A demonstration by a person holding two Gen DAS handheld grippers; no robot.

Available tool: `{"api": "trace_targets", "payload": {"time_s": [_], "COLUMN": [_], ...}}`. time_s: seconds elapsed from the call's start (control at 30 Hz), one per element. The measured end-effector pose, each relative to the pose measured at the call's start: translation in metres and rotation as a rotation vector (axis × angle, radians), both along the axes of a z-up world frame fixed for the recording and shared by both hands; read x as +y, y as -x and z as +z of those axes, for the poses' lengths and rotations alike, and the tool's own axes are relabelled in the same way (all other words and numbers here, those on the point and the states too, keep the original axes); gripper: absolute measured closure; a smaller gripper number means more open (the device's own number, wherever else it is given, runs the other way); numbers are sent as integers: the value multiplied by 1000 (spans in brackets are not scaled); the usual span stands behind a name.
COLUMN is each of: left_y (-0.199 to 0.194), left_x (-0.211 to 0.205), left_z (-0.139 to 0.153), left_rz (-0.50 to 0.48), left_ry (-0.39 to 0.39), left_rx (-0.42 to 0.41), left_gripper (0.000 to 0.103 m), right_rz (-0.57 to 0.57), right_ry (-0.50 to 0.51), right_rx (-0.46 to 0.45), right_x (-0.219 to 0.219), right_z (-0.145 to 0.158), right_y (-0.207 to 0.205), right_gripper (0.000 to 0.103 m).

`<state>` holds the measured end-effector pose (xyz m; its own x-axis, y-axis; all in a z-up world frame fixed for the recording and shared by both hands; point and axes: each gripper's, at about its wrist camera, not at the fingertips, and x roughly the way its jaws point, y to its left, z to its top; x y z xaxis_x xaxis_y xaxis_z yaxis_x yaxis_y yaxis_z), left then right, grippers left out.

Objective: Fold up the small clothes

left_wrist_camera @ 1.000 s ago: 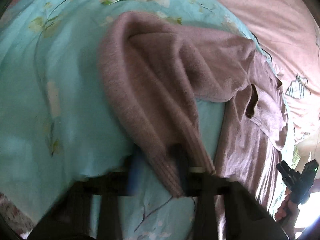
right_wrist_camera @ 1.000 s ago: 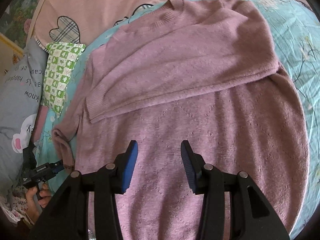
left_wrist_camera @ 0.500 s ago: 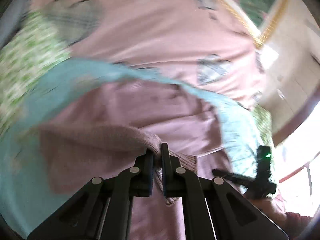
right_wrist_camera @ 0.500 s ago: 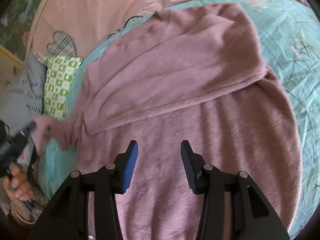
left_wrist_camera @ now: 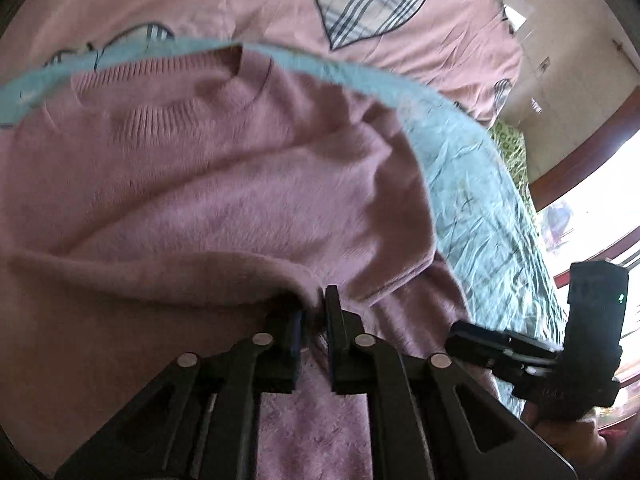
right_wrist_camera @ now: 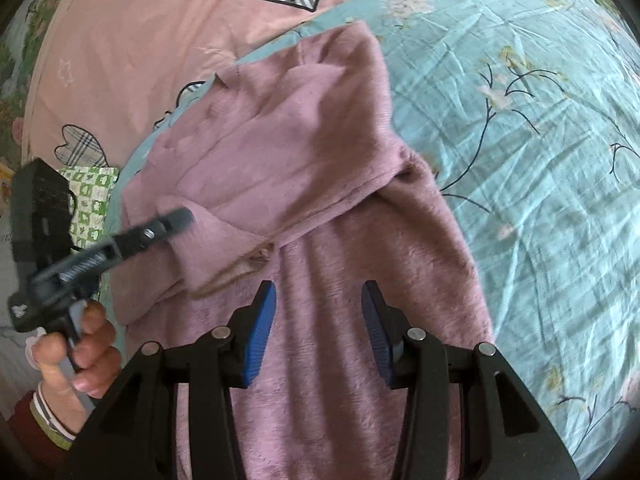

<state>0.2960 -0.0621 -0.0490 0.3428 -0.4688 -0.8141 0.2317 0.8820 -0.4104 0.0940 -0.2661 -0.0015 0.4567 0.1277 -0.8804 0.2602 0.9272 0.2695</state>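
A pink bedspread point(right_wrist_camera: 132, 40) printed with plaid hearts is spread widest, and a turquoise flowered sheet point(right_wrist_camera: 520, 128) is laid over it. On that sheet the mauve sweater point(right_wrist_camera: 332, 320) is spread, its ribbed neckline point(left_wrist_camera: 248, 84) lying at the edge of the sheet nearest the bedspread. One sleeve is already folded across the chest of the sweater, and the second sleeve point(left_wrist_camera: 168, 276) is draped over the body from the other side. A green-and-white checked cloth point(right_wrist_camera: 90, 204) lies beyond the sweater's side, past the sheet's edge.

The left gripper point(left_wrist_camera: 314, 312) is held low over the sweater's middle, its jaws nearly together with the sleeve's cuff between them; the jaws have just been opening a little, and whether the pads still press on the knit cannot be told. The right gripper point(right_wrist_camera: 318, 324) is held above the lower body of the sweater, jaws parted and nothing between them.

The risk is judged to lie in the release: should the cuff be let go while the left gripper is in motion, the fuzzy knit could be dragged or bunched, and the sleeve left crooked across the chest. The fold underneath could also be disturbed if a fingertip catches in the loose pile.
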Motion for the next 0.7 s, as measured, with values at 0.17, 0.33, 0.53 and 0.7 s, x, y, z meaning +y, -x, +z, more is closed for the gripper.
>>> {"api": "trace_targets", "payload": {"time_s": [0.17,0.33,0.53,0.7], "left_y": [28,69,124,140], "left_x": [30,85,165,203], "left_z": [10,21,8,-14], "left_rz": [1,119,331,433], "left_ry": [12,-7,-118,-221], "left_rx": [-11,-12,-9,29], "left_gripper": [73,67,59,58], "right_rz": [56,214,386,447], "right_ry": [7,71,353,275], "right_rx": [-8,-39,-78,-58], "right_x": [11,49,95,96], "right_z": [-1,0,-11,-23], "right_y": [-14,-33,-57,-69], "right_gripper": [57,55,44,44]}}
